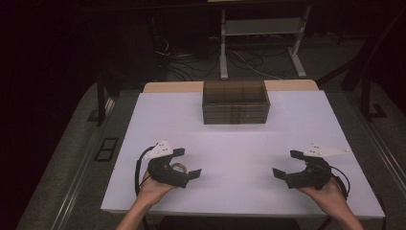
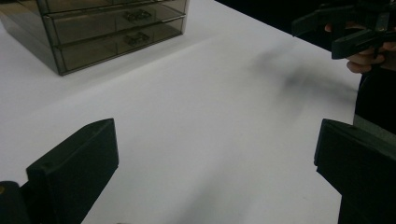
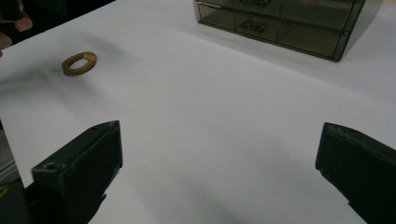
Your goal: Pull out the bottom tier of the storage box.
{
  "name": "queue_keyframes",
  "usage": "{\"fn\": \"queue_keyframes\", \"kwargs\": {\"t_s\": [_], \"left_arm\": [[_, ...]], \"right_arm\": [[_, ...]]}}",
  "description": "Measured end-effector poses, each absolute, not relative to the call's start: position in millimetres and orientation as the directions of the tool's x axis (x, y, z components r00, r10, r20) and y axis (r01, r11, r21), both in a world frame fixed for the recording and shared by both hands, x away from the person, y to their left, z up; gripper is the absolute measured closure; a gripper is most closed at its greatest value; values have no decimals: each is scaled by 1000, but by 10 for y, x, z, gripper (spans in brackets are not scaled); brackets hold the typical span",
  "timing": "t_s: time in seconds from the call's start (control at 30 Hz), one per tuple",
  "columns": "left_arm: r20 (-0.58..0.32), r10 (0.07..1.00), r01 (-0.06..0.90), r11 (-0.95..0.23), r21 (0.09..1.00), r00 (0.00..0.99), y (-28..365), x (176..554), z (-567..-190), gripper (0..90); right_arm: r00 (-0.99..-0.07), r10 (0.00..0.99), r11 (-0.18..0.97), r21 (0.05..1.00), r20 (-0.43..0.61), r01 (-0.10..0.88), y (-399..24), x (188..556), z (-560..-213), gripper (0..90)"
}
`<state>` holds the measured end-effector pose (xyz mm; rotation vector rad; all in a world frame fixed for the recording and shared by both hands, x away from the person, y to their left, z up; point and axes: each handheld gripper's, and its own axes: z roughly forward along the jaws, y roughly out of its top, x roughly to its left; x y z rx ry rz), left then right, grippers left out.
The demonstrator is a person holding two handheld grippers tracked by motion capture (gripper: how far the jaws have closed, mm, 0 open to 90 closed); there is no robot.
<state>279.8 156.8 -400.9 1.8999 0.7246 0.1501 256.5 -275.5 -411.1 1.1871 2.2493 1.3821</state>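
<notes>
A smoky see-through drawer box (image 1: 234, 103) stands at the back middle of the white table (image 1: 230, 143); its drawer fronts with small handles face me (image 2: 107, 32) (image 3: 280, 23). A small brown braided ring (image 3: 79, 63) lies flat on the table, close by my left gripper (image 1: 186, 163) in the high view (image 1: 179, 166). The left gripper (image 2: 217, 172) is open with bare table between its jaws. My right gripper (image 1: 287, 164) (image 3: 219, 177) is open too and holds nothing. It also appears far off in the left gripper view (image 2: 355, 30).
A wooden strip (image 1: 172, 86) edges the table's far side. Behind it are a metal stand (image 1: 261, 28) and loose cables (image 1: 182, 62) on the dark floor. A hand (image 3: 14, 21) is at the top left of the right gripper view.
</notes>
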Motion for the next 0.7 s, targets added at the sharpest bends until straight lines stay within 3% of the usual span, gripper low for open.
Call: {"fn": "queue_keyframes", "kwargs": {"t_s": [0.7], "left_arm": [[-257, 501, 442, -293, 848, 826, 1223, 3088, -3884, 0]], "right_arm": [[-642, 742, 228, 828, 193, 512, -2742, 2561, -4115, 1]]}}
